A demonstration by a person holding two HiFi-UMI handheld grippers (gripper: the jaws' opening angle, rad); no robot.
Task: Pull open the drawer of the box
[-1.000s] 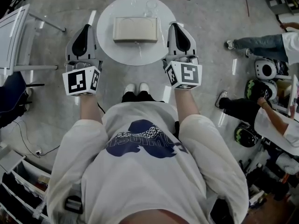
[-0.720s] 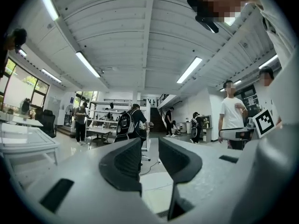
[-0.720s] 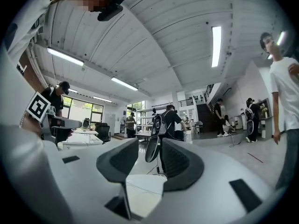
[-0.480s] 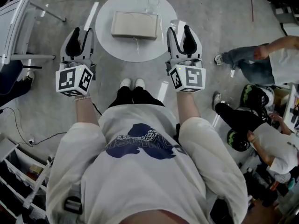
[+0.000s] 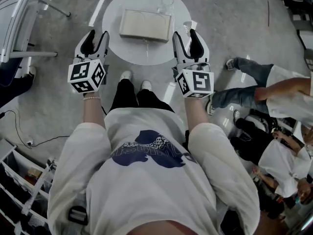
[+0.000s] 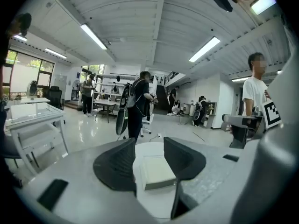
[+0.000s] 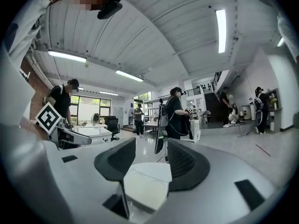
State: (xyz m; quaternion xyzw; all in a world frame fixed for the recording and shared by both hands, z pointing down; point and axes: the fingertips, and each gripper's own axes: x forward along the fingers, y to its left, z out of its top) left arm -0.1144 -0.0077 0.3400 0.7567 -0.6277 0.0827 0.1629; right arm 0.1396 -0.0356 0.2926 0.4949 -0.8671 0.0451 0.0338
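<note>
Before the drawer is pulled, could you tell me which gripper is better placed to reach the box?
Probably left: the left gripper, jaws opening and empty, lines up on the box; the right gripper, also opening empty, faces only the table.

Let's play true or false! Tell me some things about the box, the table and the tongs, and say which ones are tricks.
1. The box sits on a round white table. True.
2. The left tongs are holding the box. False: they are opening with nothing between them, and they are apart from the box.
3. A clear glass stands on the table beyond the box. True.
4. The right tongs are pinching the glass. False: they are opening and empty, on the near side of the table, away from the glass.
5. The box lies on the floor. False: it is on the table.
</note>
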